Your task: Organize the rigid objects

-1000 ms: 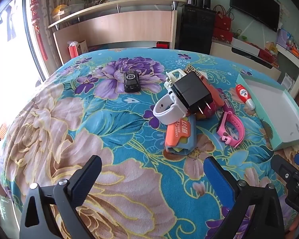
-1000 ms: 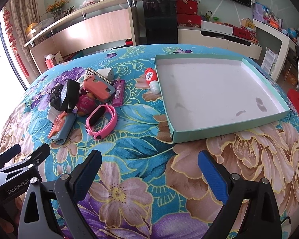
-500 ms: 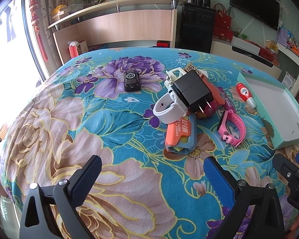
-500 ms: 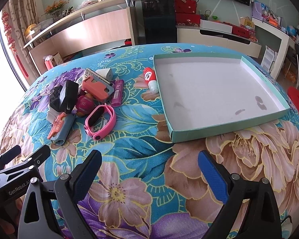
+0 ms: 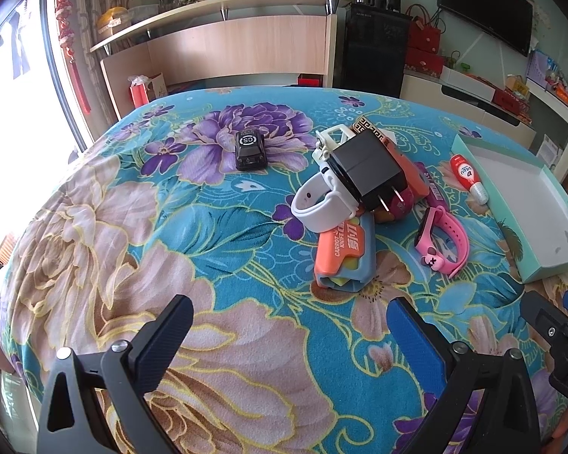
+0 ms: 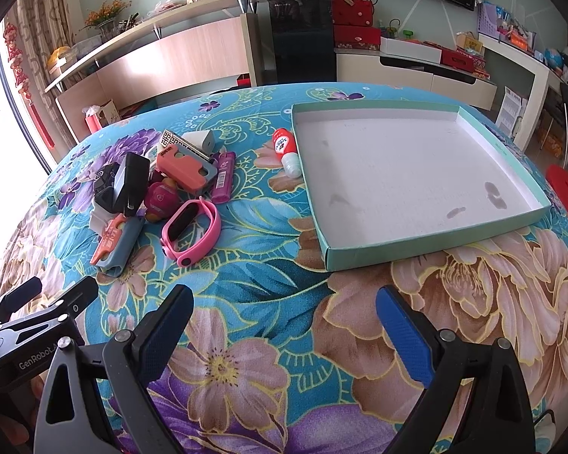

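At 2 o'clock from my right claw (image 6: 284, 325) the tray (image 6: 428, 244) sits bare, clutter pile (image 6: 163, 189) w/ pink band (image 6: 191, 227) at 10 o'clock, nothing sorted yet, both claws incl. left (image 5: 289, 331) gaping wide, holding nothing.

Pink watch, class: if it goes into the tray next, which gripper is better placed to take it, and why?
Probably the right gripper: open, it faces both the pink watch and the tray. The left gripper, also open, points nearer the orange knife toy.
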Available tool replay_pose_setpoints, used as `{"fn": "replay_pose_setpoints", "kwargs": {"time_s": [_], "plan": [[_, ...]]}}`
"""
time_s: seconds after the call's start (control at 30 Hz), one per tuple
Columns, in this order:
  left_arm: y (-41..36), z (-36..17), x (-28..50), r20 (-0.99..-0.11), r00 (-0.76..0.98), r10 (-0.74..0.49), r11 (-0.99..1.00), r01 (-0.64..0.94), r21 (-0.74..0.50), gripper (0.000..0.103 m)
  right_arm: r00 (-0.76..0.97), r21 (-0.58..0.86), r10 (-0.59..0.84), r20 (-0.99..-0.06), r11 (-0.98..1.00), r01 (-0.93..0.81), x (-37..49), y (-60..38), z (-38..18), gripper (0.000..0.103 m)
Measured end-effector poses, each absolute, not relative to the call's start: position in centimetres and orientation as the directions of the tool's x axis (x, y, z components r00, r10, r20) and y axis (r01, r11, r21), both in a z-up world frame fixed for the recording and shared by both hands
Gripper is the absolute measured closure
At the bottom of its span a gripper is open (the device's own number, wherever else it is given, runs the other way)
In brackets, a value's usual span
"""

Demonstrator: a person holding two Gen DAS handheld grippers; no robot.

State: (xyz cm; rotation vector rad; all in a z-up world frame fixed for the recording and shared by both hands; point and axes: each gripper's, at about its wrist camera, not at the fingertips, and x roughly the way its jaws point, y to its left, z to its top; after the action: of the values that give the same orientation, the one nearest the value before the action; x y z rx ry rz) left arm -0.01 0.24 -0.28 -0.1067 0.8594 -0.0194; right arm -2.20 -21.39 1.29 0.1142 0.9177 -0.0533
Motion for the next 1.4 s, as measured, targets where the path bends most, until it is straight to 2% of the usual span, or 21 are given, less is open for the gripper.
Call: {"fn": "replay_pose_setpoints", "kwargs": {"time_s": [0.43, 0.63, 0.77, 0.83, 0.93, 1.07, 1.13, 1.3, 1.4], "plan": [[0.2, -0.3, 0.0, -0.758, 0.65, -0.051, 0.995, -0.029, -0.091, 0.0, 0.607, 0.076, 0.003, -0.795, 0.993, 0.095, -2.2, -21.4, 1.3, 0.006], [-0.1, 0.0, 0.0, -0.759, 0.65, -0.025, 0.999, -0.018, -0.048, 0.0, 0.615, 0.096, 0.022, -0.788, 0.992, 0.088, -2.4, -21.5, 1.5, 0.006], [-0.7, 0.4, 1.1, -0.786, 0.617, -0.049, 0.999, 0.021, -0.045, 0.0, 0.644, 0.141, 0.064, -0.763, 0.988, 0.069, -2.3, -21.9, 2.8, 0.006], [-0.8, 1.3, 1.7, -0.771, 0.633, -0.064, 0.998, 0.028, -0.059, 0.0, 0.655, 0.15, 0.08, -0.752, 0.987, 0.052, -1.8, -21.7, 3.7, 0.006], [-1.2, 2.7, 3.2, -0.761, 0.648, -0.027, 1.0, 0.022, -0.016, 0.0, 0.676, 0.164, 0.098, -0.73, 0.986, 0.034, -0.7, -21.5, 5.0, 0.006], [-0.9, 3.2, 5.6, -0.816, 0.575, -0.062, 0.998, 0.028, -0.056, 0.0, 0.661, 0.184, 0.131, -0.739, 0.983, 0.011, 1.6, -20.9, 5.7, 0.006], [-0.3, 3.4, 6.4, -0.823, 0.564, -0.065, 0.997, 0.002, -0.078, 0.0, 0.66, 0.162, 0.118, -0.742, 0.987, 0.006, 2.7, -20.7, 6.0, 0.006], [1.1, 2.9, 8.3, -0.847, 0.532, 0.015, 0.991, -0.12, -0.057, 0.0, 0.656, 0.158, 0.106, -0.747, 0.987, 0.021, 5.4, -21.0, 6.6, 0.006], [1.7, 2.9, 9.1, -0.856, 0.518, 0.003, 0.986, -0.143, -0.084, 0.0, 0.653, 0.138, 0.092, -0.752, 0.99, 0.02, 7.1, -20.8, 6.8, 0.006]]}}
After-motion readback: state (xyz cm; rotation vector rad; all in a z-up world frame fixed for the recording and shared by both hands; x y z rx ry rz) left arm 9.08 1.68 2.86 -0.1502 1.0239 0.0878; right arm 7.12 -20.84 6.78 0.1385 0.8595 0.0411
